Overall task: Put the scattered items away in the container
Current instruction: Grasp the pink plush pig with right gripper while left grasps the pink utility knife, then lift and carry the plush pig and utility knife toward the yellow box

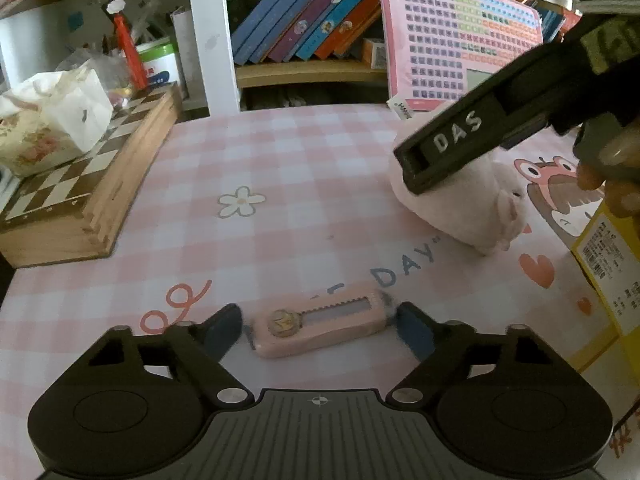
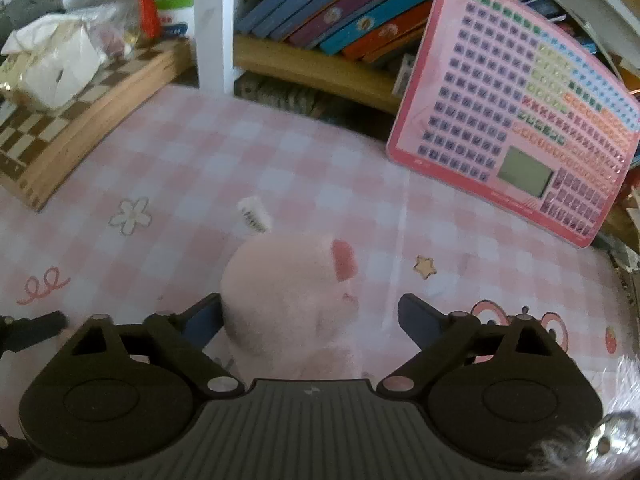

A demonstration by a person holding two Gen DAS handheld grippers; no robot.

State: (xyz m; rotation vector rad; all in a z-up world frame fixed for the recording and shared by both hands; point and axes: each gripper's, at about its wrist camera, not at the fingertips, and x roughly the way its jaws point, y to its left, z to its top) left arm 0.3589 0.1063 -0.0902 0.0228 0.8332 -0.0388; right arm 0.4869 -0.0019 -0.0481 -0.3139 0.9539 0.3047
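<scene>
A pink utility knife (image 1: 320, 326) lies flat on the pink checked tablecloth between the fingers of my left gripper (image 1: 320, 330), which is open around it. A pink plush toy (image 2: 288, 304) sits on the cloth between the fingers of my right gripper (image 2: 310, 316), which is open; its left finger is close to the toy's side. The plush toy also shows in the left wrist view (image 1: 472, 204), with the right gripper's body (image 1: 480, 136) above it. A yellow cardboard box (image 1: 608, 280) stands at the right edge.
A wooden chessboard box (image 1: 92, 196) with a tissue pack (image 1: 52, 120) on it stands at the left. A pink toy tablet (image 2: 516, 112) leans against the bookshelf (image 2: 320, 64) behind. A small white tag (image 2: 254, 214) lies beyond the plush toy.
</scene>
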